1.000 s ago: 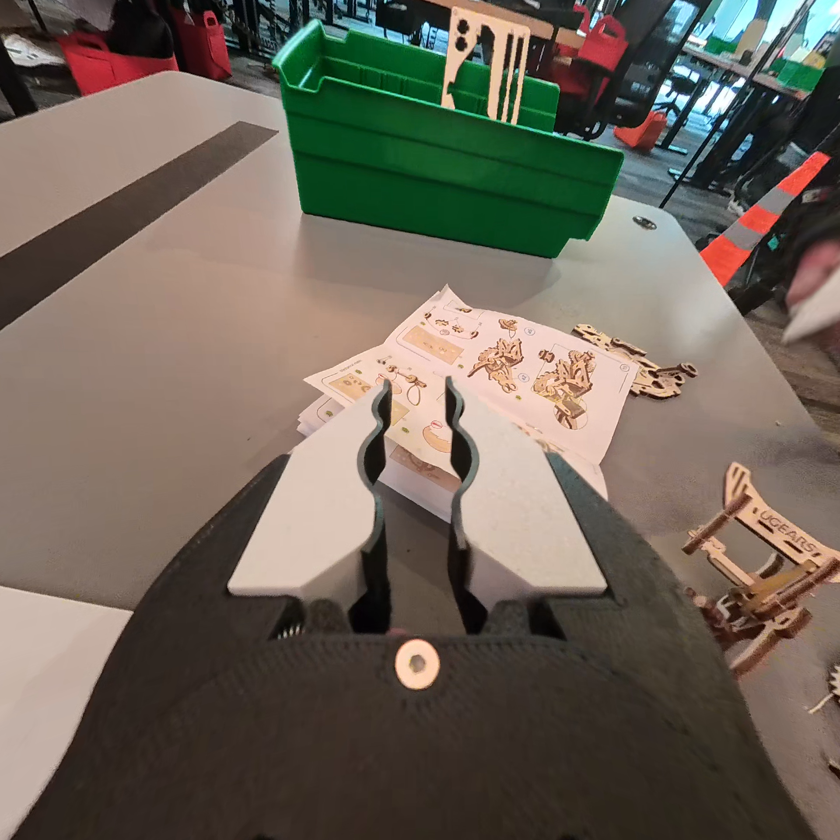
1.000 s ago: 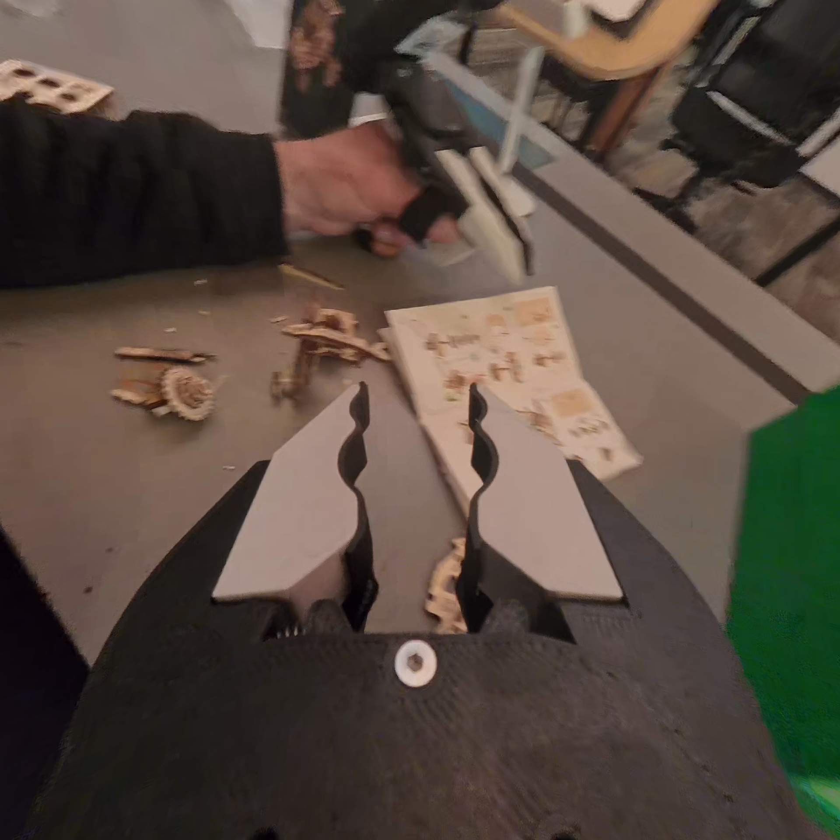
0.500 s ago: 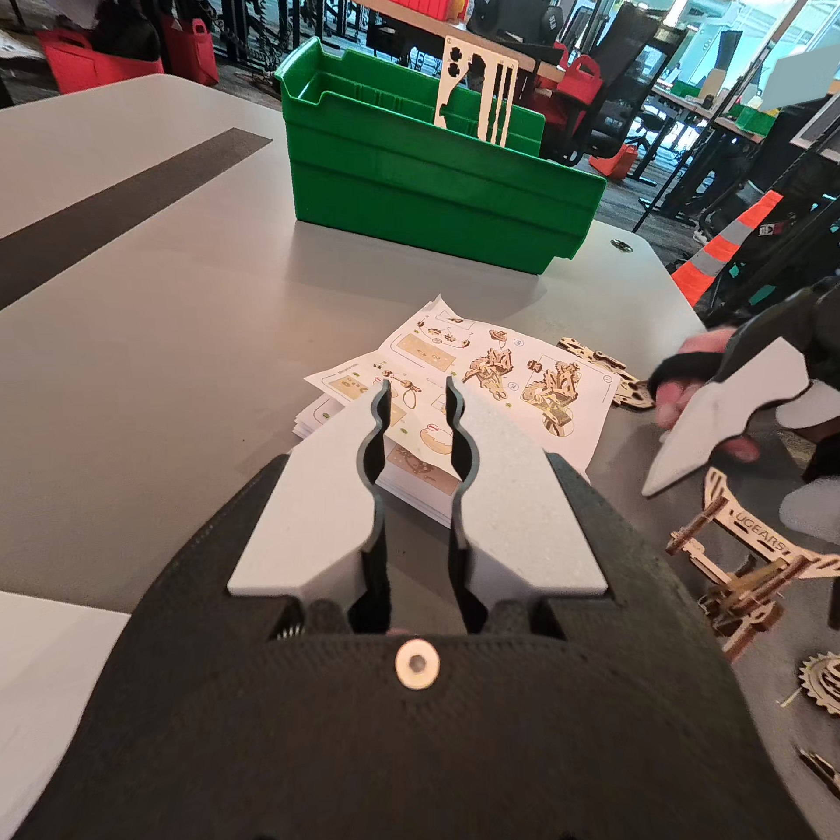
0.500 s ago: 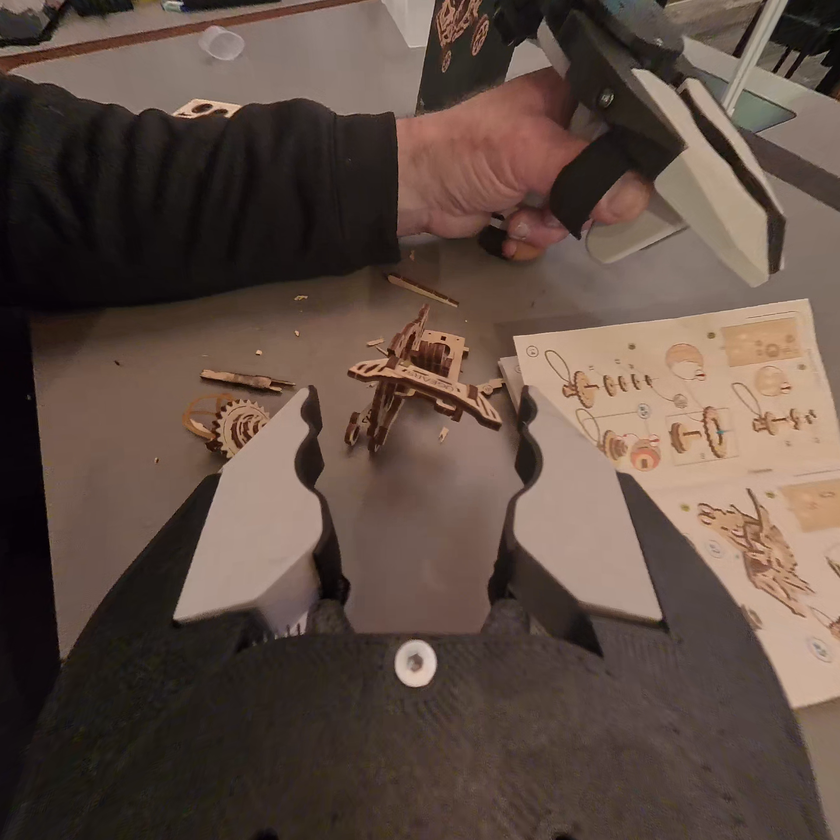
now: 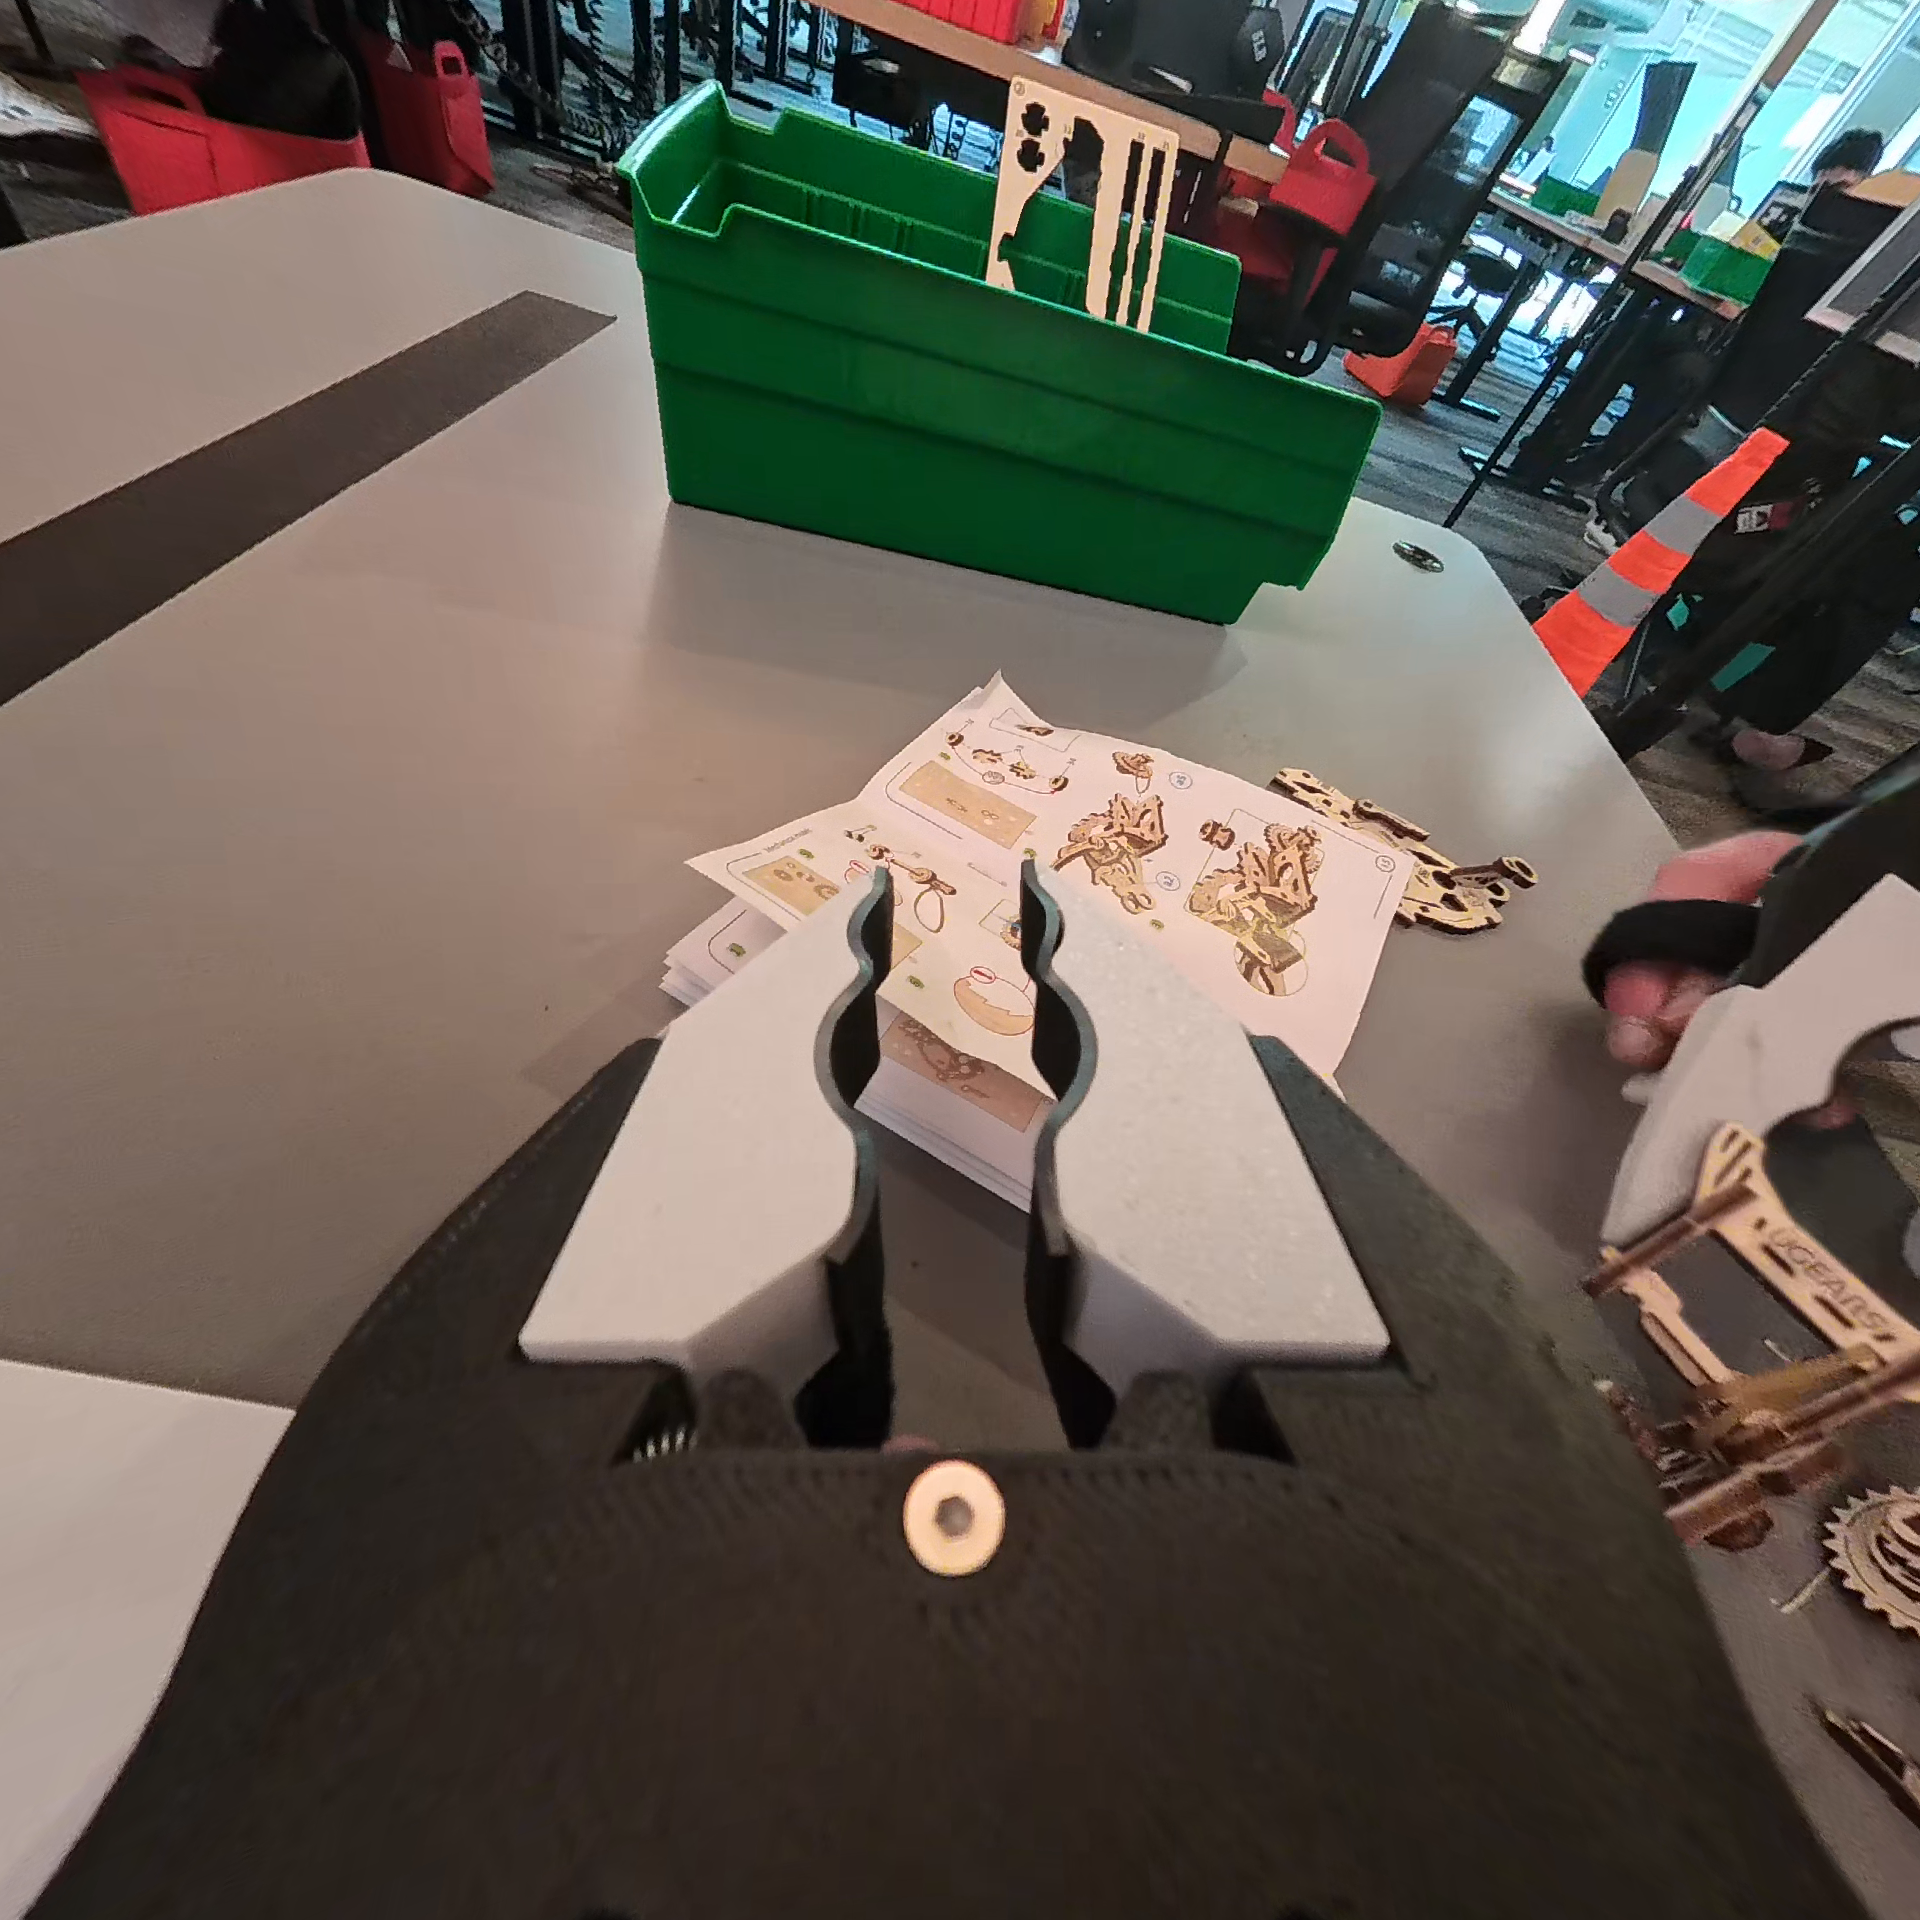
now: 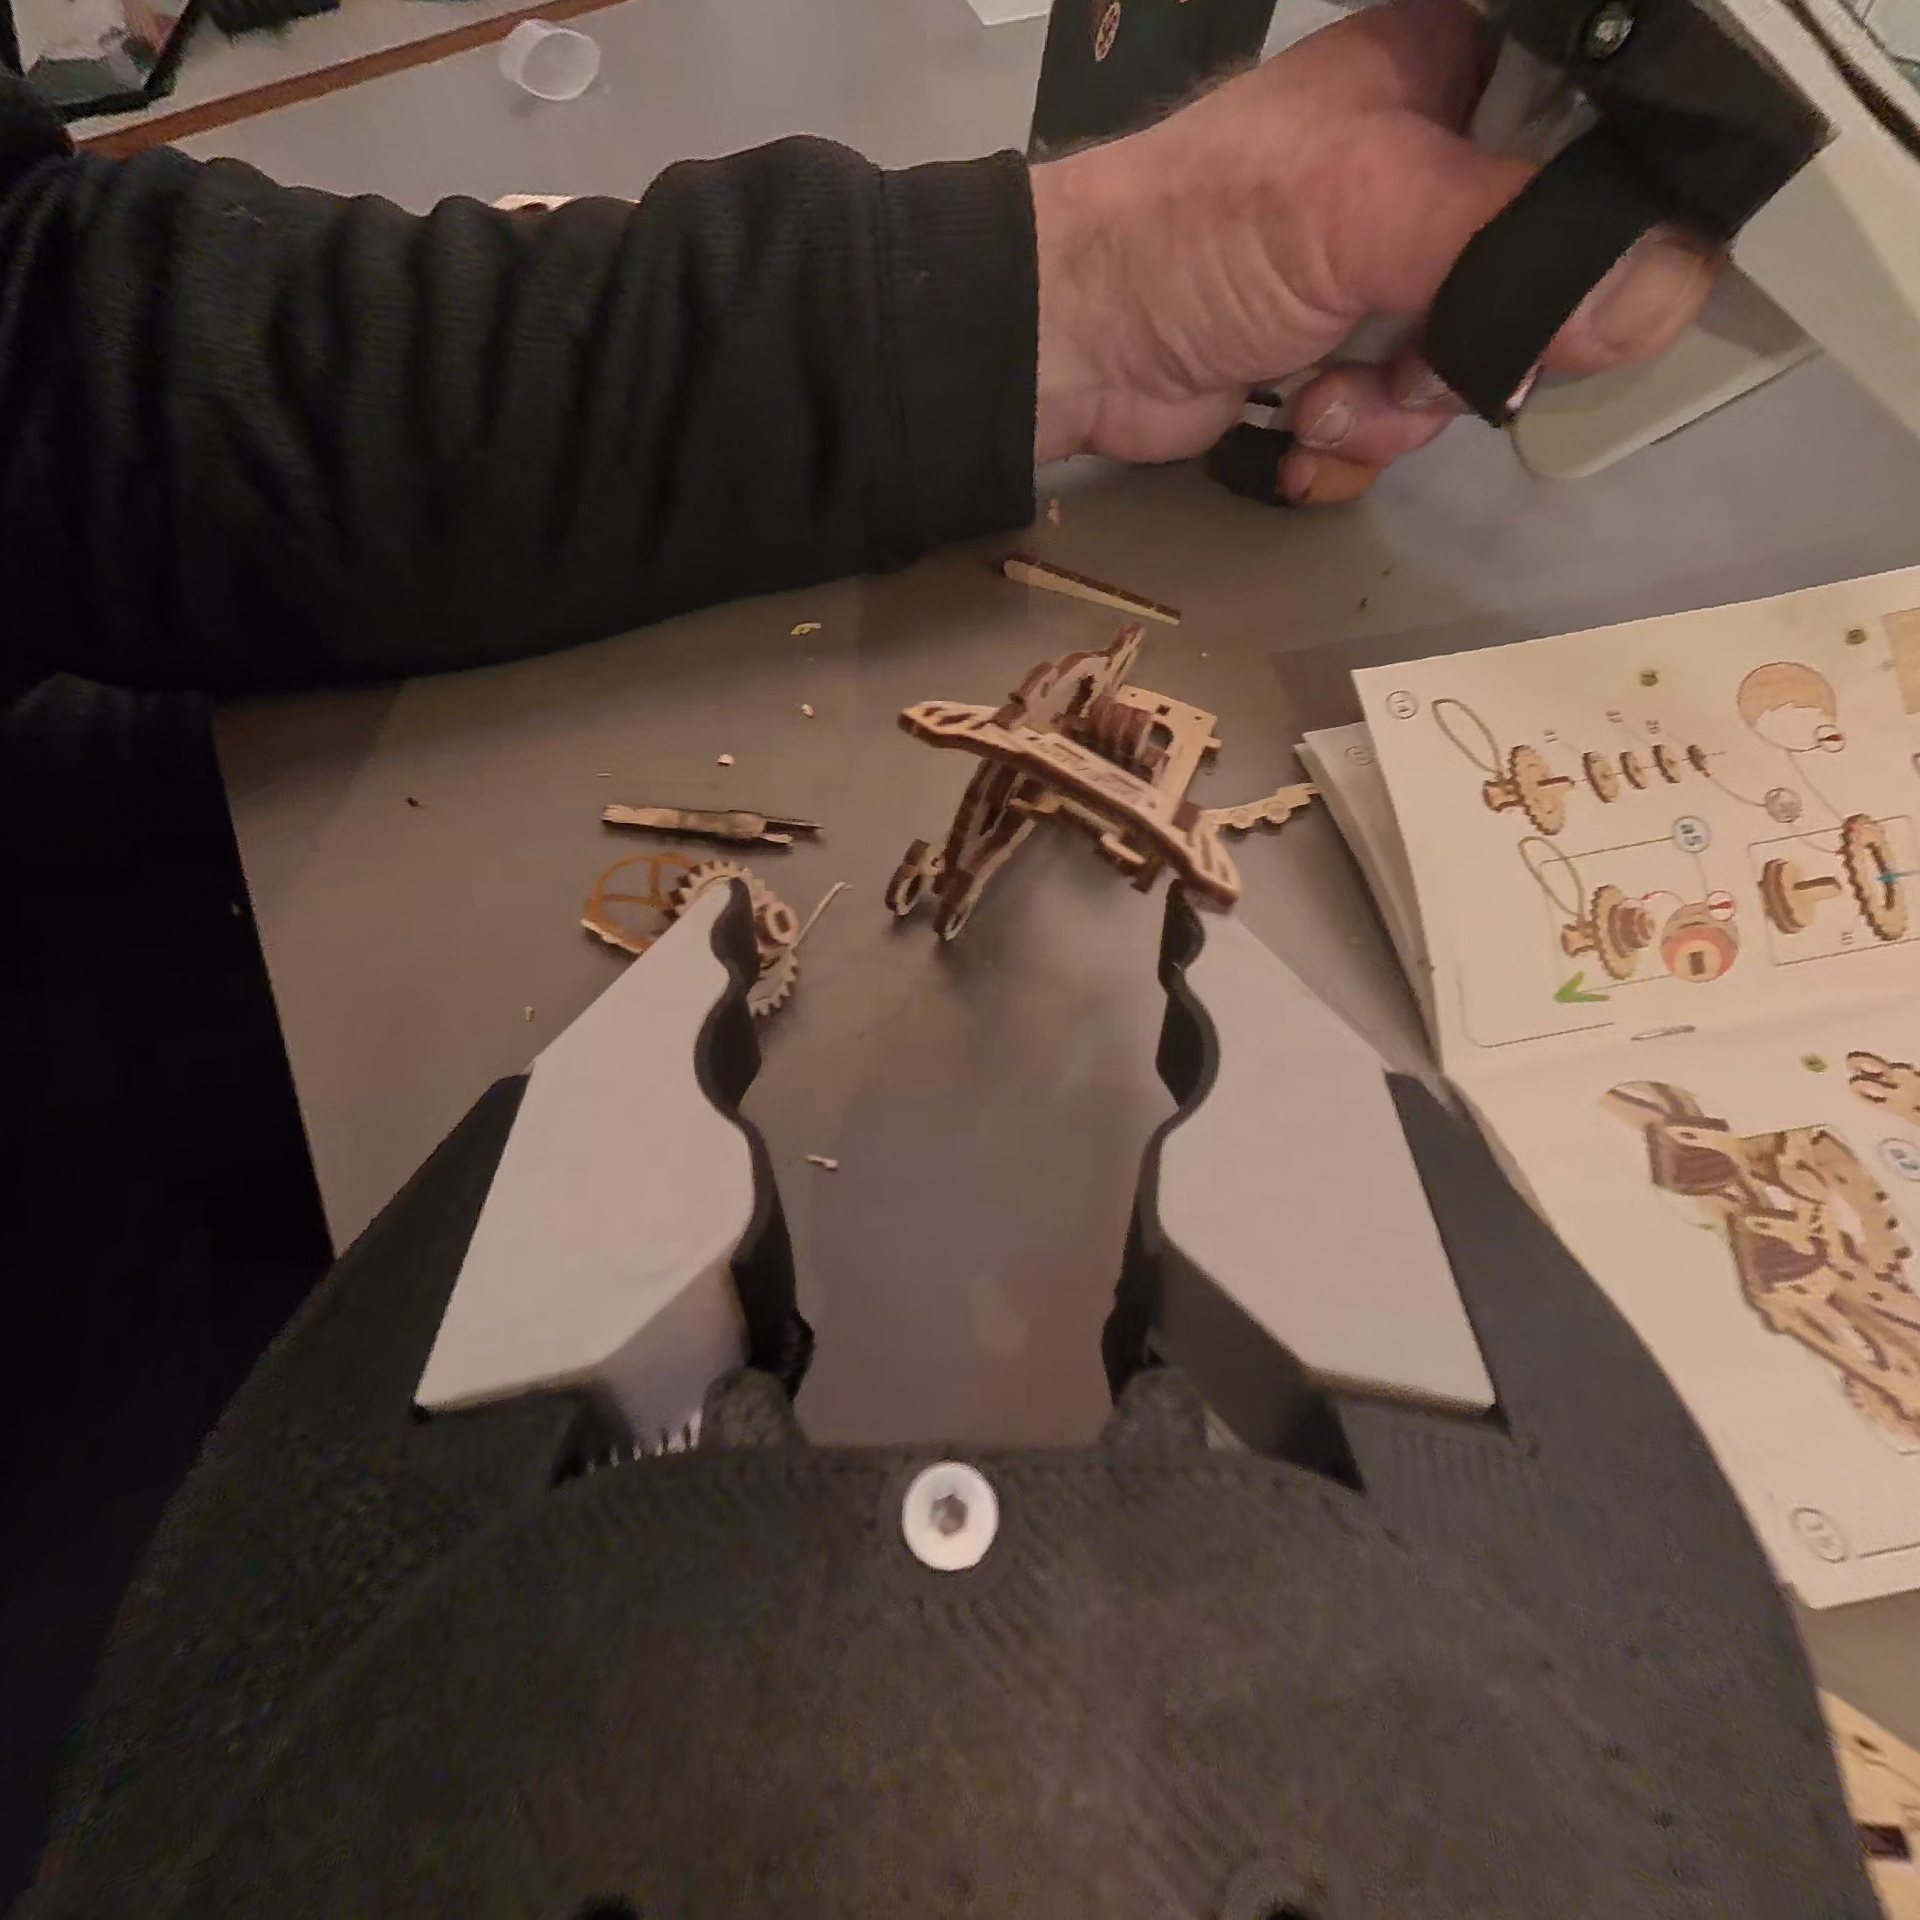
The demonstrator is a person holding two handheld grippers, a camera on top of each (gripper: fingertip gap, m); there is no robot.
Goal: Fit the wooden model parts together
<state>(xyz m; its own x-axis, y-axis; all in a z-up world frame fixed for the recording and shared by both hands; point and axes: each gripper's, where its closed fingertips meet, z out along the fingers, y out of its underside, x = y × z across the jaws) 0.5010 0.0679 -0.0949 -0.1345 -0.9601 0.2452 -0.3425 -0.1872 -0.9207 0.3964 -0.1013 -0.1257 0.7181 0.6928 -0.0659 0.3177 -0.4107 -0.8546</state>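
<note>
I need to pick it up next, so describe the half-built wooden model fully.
The model is a small, partly built frame of thin, pale laser-cut wood with dark burnt edges. A flat, pierced bar lies across its top, stacked discs sit behind that, and splayed legs stand on the grey table. It stands tilted, beside the booklet, ahead of the right gripper, whose jaws are open and apart from it.

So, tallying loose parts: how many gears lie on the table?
1 clearly: a gear beside a spoked ring, left of the model, partly behind the right gripper's finger. Others may be hidden.
</note>
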